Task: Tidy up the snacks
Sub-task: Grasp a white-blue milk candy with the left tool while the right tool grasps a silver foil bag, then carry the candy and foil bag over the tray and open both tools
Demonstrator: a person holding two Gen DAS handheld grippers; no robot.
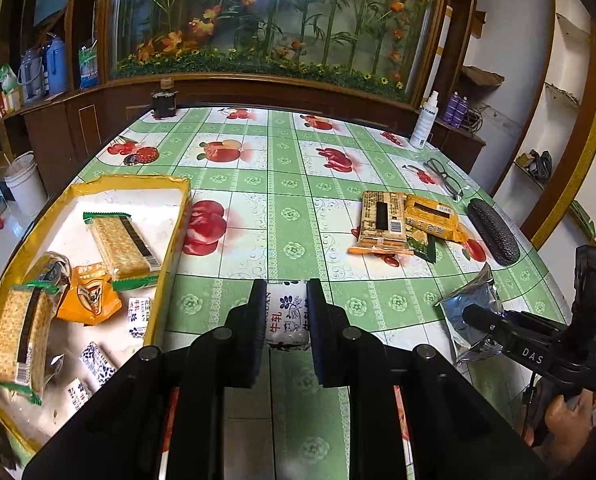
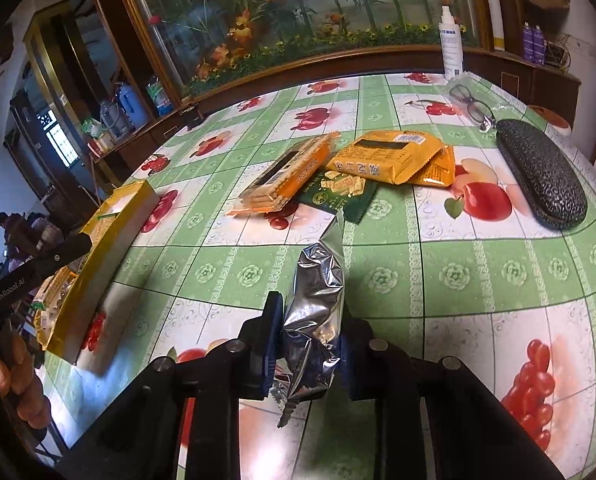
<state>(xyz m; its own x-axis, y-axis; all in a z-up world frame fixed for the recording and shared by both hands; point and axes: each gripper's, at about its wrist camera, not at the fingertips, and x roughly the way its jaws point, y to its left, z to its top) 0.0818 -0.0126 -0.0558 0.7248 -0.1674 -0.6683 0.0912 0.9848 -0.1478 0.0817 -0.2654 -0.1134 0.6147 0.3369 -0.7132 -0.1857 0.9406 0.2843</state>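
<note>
A fruit-print table (image 1: pixel 289 216) carries a gold-rimmed box (image 1: pixel 169 236) at its left, already stocked with cracker packs (image 1: pixel 123 246) and small candies (image 1: pixel 97 364). Near the right edge, loose orange snack packs (image 2: pixel 382 158) lie in a pile just beside a spectacle case (image 2: pixel 540 174). The right gripper (image 2: pixel 310 346) is clamped on a silver packet (image 2: pixel 318 300). The left gripper (image 1: pixel 287 316) pinches a white nougat candy (image 1: pixel 287 320) above the table, just right of the box.

Left gripper (image 1: pixel 285 312) is clamped on a candy (image 1: pixel 287 320); right gripper (image 2: pixel 310 344) pinches a foil pack (image 2: pixel 318 308), both angled down.
</note>
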